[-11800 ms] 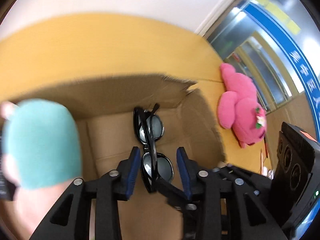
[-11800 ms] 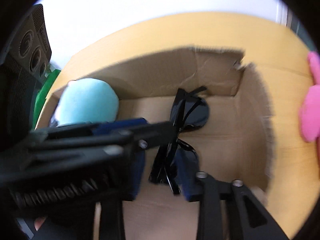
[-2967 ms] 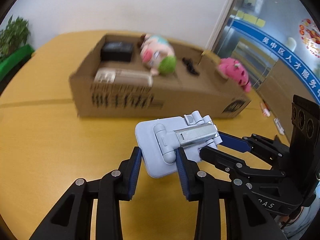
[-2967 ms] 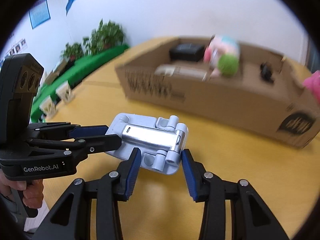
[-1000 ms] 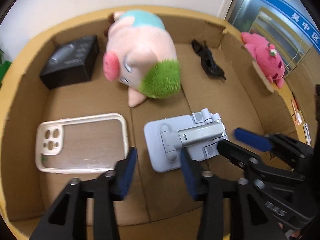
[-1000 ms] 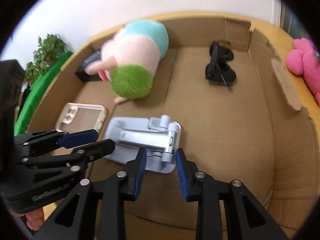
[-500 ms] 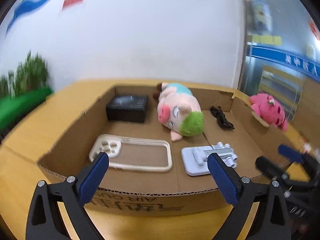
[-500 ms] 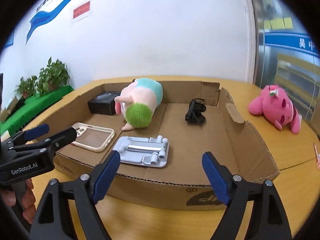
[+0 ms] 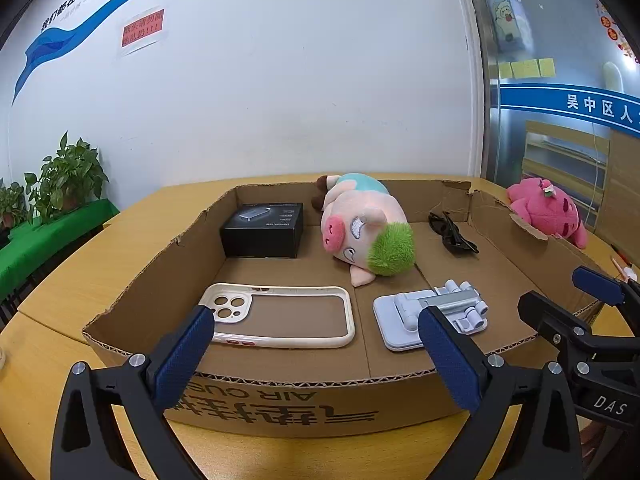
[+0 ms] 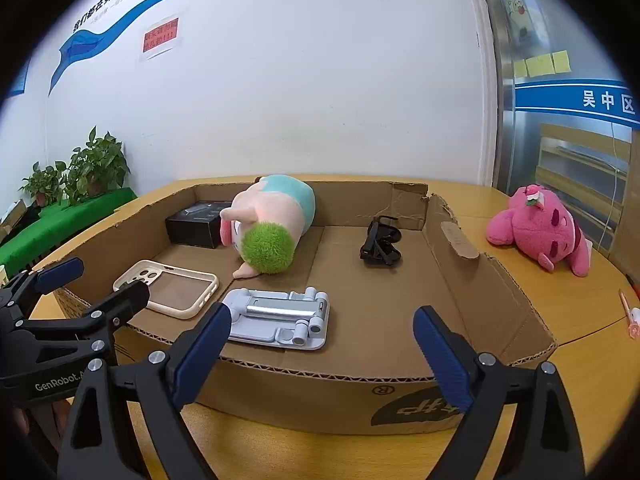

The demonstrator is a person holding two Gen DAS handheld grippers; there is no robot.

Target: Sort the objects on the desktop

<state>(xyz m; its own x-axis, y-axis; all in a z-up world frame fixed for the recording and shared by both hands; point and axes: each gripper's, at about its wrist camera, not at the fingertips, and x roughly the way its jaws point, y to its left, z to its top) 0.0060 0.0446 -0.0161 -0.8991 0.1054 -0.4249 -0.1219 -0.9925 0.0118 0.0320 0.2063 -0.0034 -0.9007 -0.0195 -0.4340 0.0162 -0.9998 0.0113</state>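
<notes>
A shallow cardboard box (image 9: 280, 396) (image 10: 320, 396) on the yellow table holds a black box (image 9: 262, 230), a pig plush (image 9: 360, 228) (image 10: 272, 220), black sunglasses (image 9: 452, 234) (image 10: 380, 246), a cream phone case (image 9: 280, 316) (image 10: 168, 288) and a grey phone stand (image 9: 428, 316) (image 10: 280, 318). My left gripper (image 9: 316, 352) is open and empty in front of the box. My right gripper (image 10: 320, 356) is open and empty beside it. Each gripper shows at the edge of the other's view.
A pink plush (image 9: 548, 210) (image 10: 540, 232) lies on the table right of the box. A pen (image 10: 630, 314) lies at the far right. Green plants (image 9: 60, 184) stand at the left. A white wall is behind the table.
Both grippers let go of the phone stand inside the box, opened wide and pulled back to the box's near side. In the last half second they barely moved.
</notes>
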